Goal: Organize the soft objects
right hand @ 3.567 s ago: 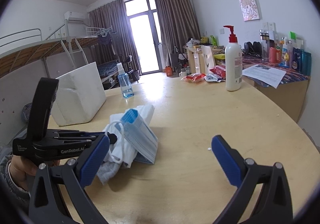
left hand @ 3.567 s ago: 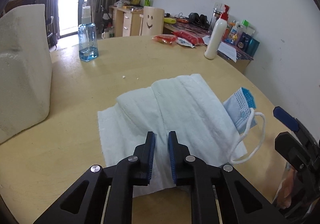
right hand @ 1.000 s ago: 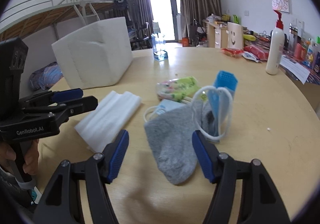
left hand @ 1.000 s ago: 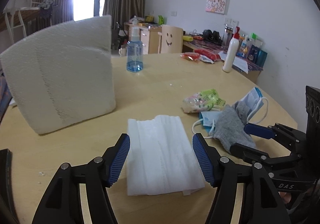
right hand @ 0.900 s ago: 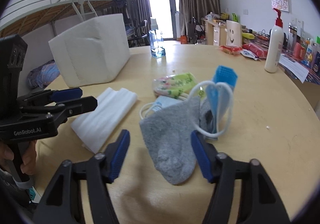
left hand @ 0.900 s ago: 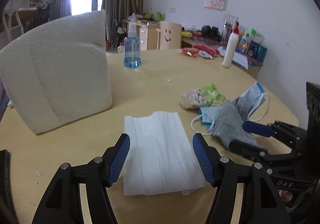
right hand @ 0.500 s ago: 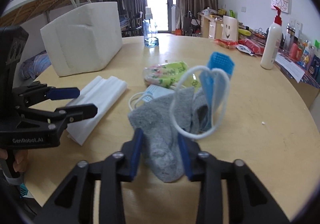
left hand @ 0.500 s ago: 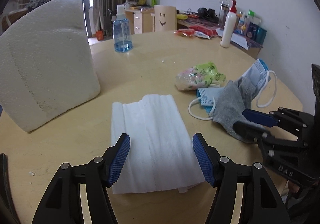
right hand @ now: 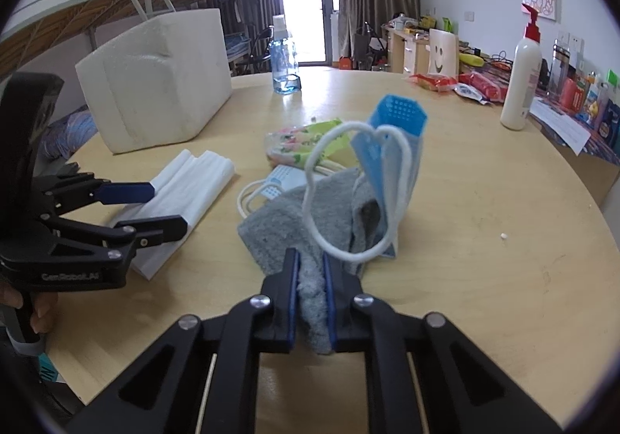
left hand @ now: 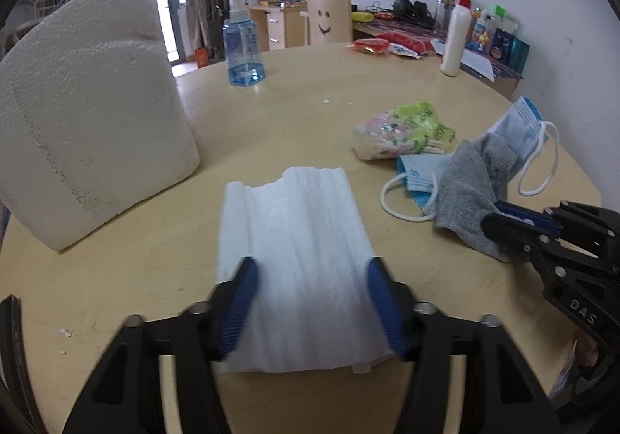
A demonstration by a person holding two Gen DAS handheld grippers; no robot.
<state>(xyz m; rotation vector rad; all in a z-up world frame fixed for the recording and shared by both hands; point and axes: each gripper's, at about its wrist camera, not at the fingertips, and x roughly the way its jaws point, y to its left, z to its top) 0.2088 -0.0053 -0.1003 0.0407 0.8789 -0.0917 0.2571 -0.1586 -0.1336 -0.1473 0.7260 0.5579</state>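
Observation:
A folded white paper towel (left hand: 302, 240) lies flat on the round wooden table (left hand: 294, 112). My left gripper (left hand: 310, 302) straddles its near end, its jaws closing with a pad at each side edge; the towel is not bunched. In the right wrist view the left gripper (right hand: 162, 209) reaches over the towel (right hand: 190, 186). My right gripper (right hand: 310, 271) is shut on the near end of a grey sock (right hand: 279, 228). A blue face mask (right hand: 399, 147) stands draped on the sock, and a second mask (right hand: 283, 178) lies under it. The sock (left hand: 461, 193) and the right gripper (left hand: 503, 217) also show at the right of the left wrist view.
A green and pink packet (left hand: 403, 128) lies just behind the masks. A big white foam block (left hand: 89, 124) stands at the left. Farther back are a blue spray bottle (left hand: 244, 46), a white pump bottle (left hand: 455, 42) and red snack packets (left hand: 368, 44).
The right jaws have shut on the grey sock. The left gripper has dropped closer over the towel and its jaws have narrowed to the towel's edges.

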